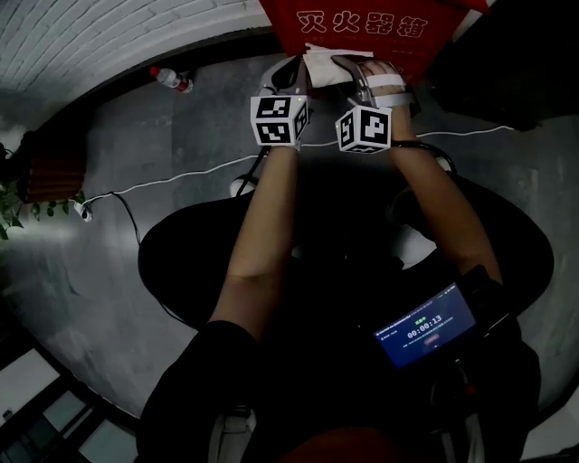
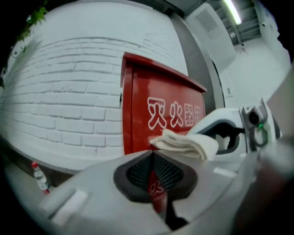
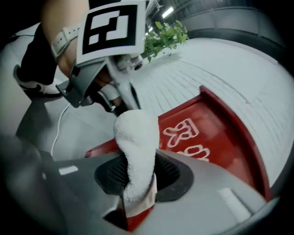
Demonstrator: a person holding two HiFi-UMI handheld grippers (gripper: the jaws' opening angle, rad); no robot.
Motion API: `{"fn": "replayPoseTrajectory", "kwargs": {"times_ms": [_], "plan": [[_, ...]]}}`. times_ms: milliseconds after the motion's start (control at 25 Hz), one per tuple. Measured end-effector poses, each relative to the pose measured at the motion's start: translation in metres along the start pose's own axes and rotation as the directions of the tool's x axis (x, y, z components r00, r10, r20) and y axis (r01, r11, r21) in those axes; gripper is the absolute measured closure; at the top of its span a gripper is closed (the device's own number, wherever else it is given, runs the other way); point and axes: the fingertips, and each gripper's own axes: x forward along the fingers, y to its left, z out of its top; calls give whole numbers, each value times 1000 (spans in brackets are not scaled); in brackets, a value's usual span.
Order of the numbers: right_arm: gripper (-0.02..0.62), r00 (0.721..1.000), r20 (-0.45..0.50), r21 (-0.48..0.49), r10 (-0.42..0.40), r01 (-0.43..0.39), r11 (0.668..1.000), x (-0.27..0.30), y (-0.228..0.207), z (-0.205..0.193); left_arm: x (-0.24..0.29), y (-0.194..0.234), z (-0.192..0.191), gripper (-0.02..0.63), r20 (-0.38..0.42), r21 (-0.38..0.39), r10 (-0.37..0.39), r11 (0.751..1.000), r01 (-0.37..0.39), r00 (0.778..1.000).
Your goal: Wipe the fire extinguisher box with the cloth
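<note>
Right gripper [image 3: 138, 190] clamped on folded white cloth [image 3: 135, 137], cloth at near edge of red box [image 1: 362, 23] at 12 o'clock, left gripper [image 2: 154, 174] jaws together, empty, at cloth's 9 o'clock

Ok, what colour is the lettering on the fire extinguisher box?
White, on the red fire extinguisher box; the left gripper view shows it best.
</note>
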Motion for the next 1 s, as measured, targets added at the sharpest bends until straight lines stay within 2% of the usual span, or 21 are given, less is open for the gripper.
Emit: {"fn": "replayPoseTrajectory", "kwargs": {"times_ms": [80,160,320,480,720,880,1000], "plan": [[482,996,41,18,-83,83,996,-14,-40,27,-12,6,27,607,34,45,5,999,-6,999],[482,986,75,25,-151,149,989,-29,-75,52,-25,12,54,607,60,57,9,998,-13,998],[482,962,109,-15,-251,254,967,-50,-130,89,-46,33,97,607,116,9,38,999,-39,993],[480,951,107,-108,-291,302,947,-49,-161,108,-57,44,126,607,154,-26,48,999,-45,987],[479,949,103,-210,-297,312,926,-18,-157,107,-56,50,128,607,173,-34,57,998,-52,983],[481,970,55,-216,-235,242,946,6,-128,85,-47,50,118,607,157,-34,51,998,-46,986],[482,974,56,-200,-220,227,953,12,-116,78,-40,51,109,607,143,-32,46,999,-42,989]]}}
